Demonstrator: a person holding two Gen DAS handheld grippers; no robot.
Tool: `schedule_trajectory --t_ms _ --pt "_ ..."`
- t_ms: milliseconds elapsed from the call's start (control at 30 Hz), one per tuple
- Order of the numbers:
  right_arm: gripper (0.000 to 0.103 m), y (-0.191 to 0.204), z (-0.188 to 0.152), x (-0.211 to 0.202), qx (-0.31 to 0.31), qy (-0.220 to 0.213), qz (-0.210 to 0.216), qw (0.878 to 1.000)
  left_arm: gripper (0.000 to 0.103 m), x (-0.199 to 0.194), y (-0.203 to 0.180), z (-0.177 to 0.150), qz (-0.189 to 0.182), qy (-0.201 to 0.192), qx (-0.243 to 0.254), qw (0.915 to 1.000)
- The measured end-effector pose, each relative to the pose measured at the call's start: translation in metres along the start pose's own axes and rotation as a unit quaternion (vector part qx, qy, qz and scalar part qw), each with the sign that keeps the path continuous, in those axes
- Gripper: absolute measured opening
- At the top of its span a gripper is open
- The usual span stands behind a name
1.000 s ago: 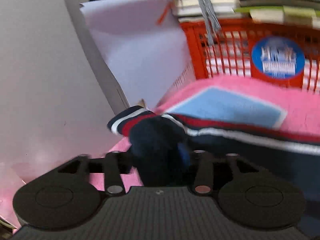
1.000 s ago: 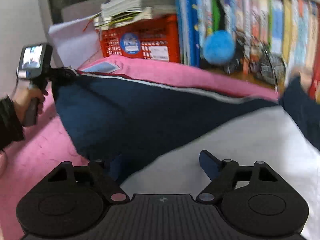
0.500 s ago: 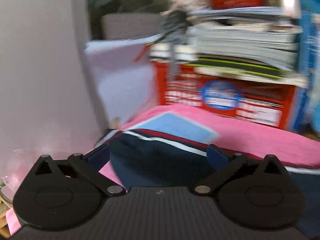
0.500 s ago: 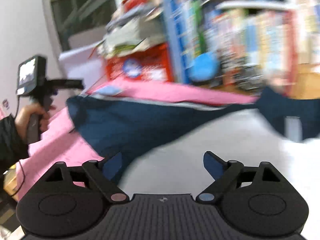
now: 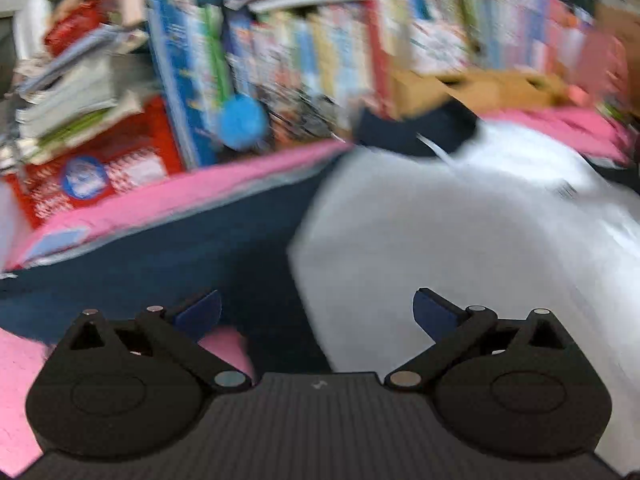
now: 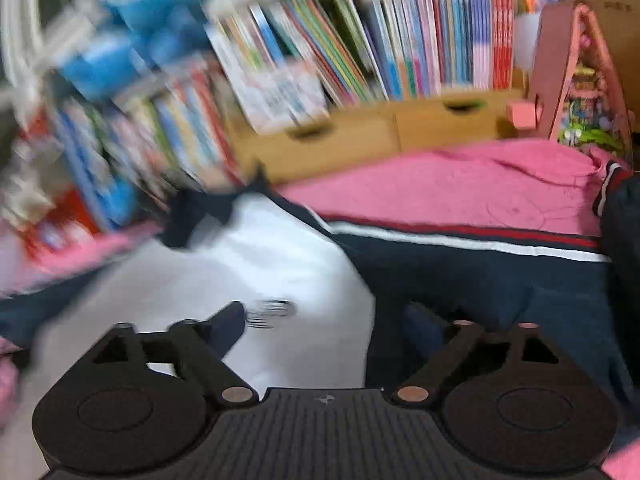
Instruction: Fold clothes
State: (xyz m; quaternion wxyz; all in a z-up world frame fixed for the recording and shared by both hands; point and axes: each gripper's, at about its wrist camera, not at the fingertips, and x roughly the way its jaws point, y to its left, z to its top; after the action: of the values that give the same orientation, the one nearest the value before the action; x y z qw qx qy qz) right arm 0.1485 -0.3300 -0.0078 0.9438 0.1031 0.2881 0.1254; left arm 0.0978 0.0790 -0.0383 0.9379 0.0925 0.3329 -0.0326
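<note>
Left hand-held gripper (image 5: pixel 316 312) points forward and low over the navy-and-white garment (image 5: pixel 420 248), jaws wide, nothing held; right hand-held gripper (image 6: pixel 326 326) likewise low, jaws wide and empty. Garment lies spread on the pink blanket (image 6: pixel 460 188) just ahead of both, white middle, navy sleeves out to the sides, bookshelf (image 6: pixel 400 40) behind

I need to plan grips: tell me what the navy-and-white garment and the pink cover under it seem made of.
Garment: soft knit fabric, likely cotton jersey, matte; it drapes flat, with woven-looking red and white stripes along one edge. Pink cover: matte cloth, perhaps cotton or fleece, shown by fine wrinkles and no shine. Motion blur leaves the weave of both uncertain.
</note>
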Motion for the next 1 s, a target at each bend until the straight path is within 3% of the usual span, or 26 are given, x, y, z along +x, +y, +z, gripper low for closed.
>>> schedule_trajectory --t_ms 133,267,400,500,700,800,867,1000 --pt "0.091 0.021 -0.037 -0.049 -0.061 -0.006 0.051 0.997 0.103 -0.021 0.012 -0.029 -0.025 0.016 -0.019 0.9994" --pt "0.091 0.059 -0.081 -0.076 -0.114 0.006 0.111 0.987 0.103 -0.048 0.027 -0.057 -0.076 0.023 -0.018 0.9967" --pt "0.091 0.104 -0.117 -0.084 -0.170 0.022 0.161 0.972 0.103 -0.066 0.019 -0.076 -0.035 0.035 0.029 0.9984" --pt "0.091 0.146 -0.142 -0.087 -0.237 0.025 0.186 0.953 0.103 -0.073 0.031 -0.085 0.000 0.038 0.025 0.9990" --pt "0.102 0.216 -0.182 -0.091 -0.351 0.010 0.223 0.909 0.103 -0.089 0.050 -0.091 0.072 0.041 0.011 0.9965" --pt "0.103 0.220 -0.185 -0.093 -0.363 0.008 0.230 0.903 0.103 -0.106 0.046 -0.085 0.051 0.013 0.009 0.9986" --pt "0.103 0.223 -0.187 -0.094 -0.371 0.007 0.235 0.898 0.103 -0.119 0.037 -0.073 0.011 -0.027 0.003 0.9996" --pt "0.103 0.228 -0.191 -0.096 -0.387 0.004 0.244 0.889 0.103 -0.111 0.007 -0.043 -0.040 -0.069 -0.006 0.9968"
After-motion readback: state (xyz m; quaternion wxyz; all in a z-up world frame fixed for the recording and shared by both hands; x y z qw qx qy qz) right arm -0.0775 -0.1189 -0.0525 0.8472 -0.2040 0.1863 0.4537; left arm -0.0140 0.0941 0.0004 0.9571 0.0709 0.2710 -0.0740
